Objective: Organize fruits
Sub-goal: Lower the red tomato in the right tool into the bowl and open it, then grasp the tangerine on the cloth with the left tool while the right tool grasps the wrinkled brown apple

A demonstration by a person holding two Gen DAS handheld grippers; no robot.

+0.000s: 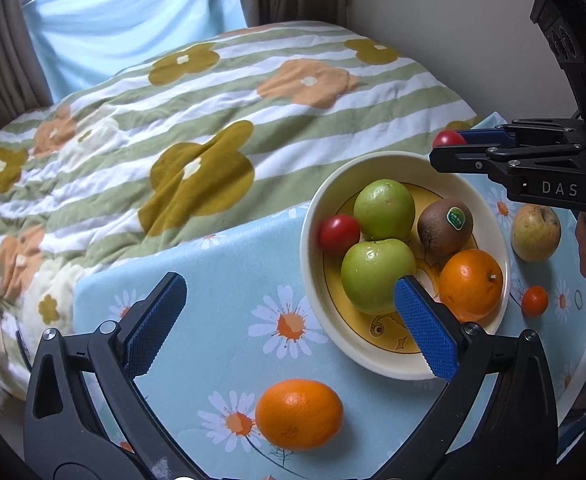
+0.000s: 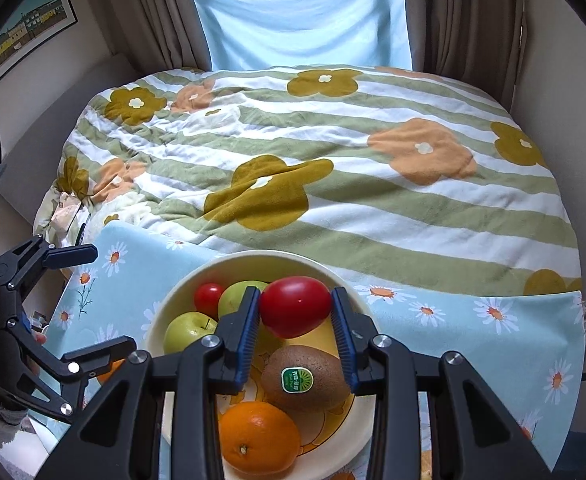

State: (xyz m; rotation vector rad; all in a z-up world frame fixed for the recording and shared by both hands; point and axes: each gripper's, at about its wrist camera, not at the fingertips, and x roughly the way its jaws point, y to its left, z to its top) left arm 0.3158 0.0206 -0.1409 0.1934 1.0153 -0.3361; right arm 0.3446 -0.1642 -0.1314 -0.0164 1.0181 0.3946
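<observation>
My right gripper [image 2: 296, 316] is clamped on a red tomato [image 2: 295, 306], one blue pad against each side, holding it above the cream bowl [image 2: 165, 296]. Below it in the bowl lie a kiwi [image 2: 305, 376] with a green sticker, an orange [image 2: 259, 438], two green apples [image 2: 187, 330] and a smaller red tomato [image 2: 208, 298]. My left gripper [image 1: 289, 320] hangs with its jaws spread wide and nothing between them, its right pad overlapping the bowl's near side. A loose orange [image 1: 299, 414] sits on the daisy tablecloth [image 1: 221, 264] just beneath it. Right of the bowl rest a yellowish apple [image 1: 535, 232] and a tiny orange fruit [image 1: 534, 300].
</observation>
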